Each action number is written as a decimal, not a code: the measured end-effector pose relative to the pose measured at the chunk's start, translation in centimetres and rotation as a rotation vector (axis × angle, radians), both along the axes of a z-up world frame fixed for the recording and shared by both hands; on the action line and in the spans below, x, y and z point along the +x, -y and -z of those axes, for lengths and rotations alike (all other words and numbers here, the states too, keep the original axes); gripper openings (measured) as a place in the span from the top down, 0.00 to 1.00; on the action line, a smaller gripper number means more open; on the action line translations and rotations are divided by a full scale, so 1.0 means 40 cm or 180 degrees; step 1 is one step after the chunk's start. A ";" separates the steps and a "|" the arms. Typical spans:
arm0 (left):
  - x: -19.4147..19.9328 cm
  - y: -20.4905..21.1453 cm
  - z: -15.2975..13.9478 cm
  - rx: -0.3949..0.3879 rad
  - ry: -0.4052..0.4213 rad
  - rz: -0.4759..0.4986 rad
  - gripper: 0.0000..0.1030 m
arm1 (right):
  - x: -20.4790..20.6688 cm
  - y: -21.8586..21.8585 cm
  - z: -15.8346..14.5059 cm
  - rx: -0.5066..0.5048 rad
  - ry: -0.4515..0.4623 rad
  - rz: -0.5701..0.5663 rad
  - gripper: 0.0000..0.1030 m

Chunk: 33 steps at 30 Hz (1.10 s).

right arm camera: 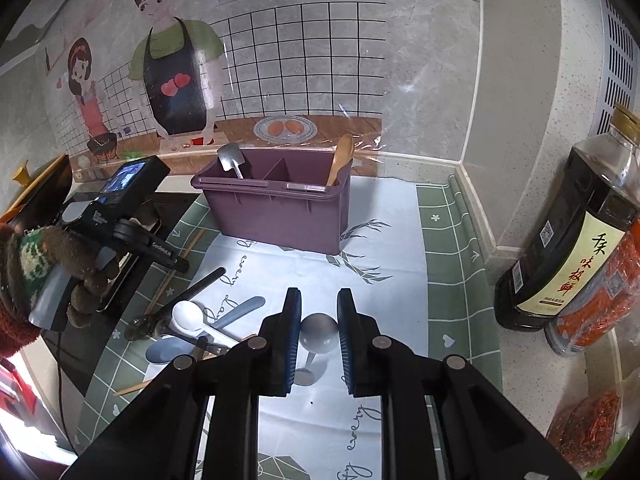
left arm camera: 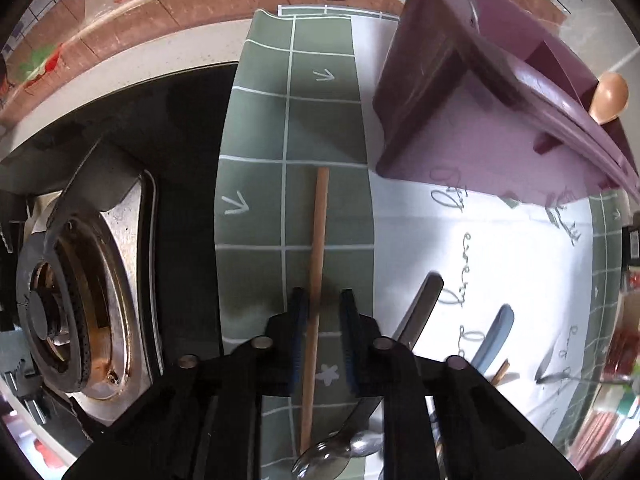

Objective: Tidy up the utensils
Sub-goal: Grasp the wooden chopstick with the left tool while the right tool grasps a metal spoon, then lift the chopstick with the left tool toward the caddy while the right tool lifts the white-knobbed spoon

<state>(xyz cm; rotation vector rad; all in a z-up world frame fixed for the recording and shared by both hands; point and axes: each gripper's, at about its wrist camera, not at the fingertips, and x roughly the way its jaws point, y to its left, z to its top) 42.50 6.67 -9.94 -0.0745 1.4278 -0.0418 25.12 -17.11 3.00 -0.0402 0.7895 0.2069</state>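
Far left on the counter: gas burner (left arm camera: 68, 308), then a green grid mat (left arm camera: 256, 184). A wooden chopstick (left arm camera: 318, 240) lies on the mat and runs between the left gripper (left arm camera: 324, 308) jaws, against the left pad (left arm camera: 300, 320). A gap shows at the right pad, so it isn't clamped. A steel spoon (left arm camera: 340, 450) sits at the chopstick's near end. Right of that is a purple bin (left arm camera: 460, 100) with a wooden spoon (left arm camera: 608, 98) in its right compartment.

Right wrist view: a gloved hand (right arm camera: 52, 264) is at left. Loose white spoon (right arm camera: 190, 316) and blue spoon (right arm camera: 240, 310) are piled on the cloth. The right gripper (right arm camera: 319, 308) jaws are set narrow with a metal spoon (right arm camera: 318, 334) bowl between them. Can't tell if it's gripped. A sauce bottle (right arm camera: 568, 240) stands far right.
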 end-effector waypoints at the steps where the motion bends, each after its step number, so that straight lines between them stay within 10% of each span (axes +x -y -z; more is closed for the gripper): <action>1: 0.000 0.002 0.002 0.0023 0.0021 -0.0016 0.94 | 0.000 -0.001 -0.002 0.0007 0.0002 -0.0004 0.86; 15: -0.281 -0.066 -0.134 -0.0976 0.1128 -0.0341 0.95 | -0.003 -0.019 -0.044 0.0038 0.0023 -0.0242 0.94; 23: -0.431 -0.049 -0.270 -0.0967 0.1807 -0.0330 0.95 | -0.018 0.009 -0.041 -0.0082 -0.0077 -0.0346 0.94; 26: -0.468 -0.049 -0.287 -0.0951 0.1893 -0.0321 0.95 | -0.006 0.047 0.017 -0.0162 -0.0353 -0.0412 0.81; 28: -0.484 -0.048 -0.289 -0.0972 0.1926 -0.0324 0.95 | 0.006 0.086 0.067 -0.0292 -0.0481 -0.0164 0.53; 33: -0.516 -0.047 -0.294 -0.0962 0.2066 -0.0301 0.95 | 0.057 0.200 0.173 0.0266 -0.0886 0.0630 0.48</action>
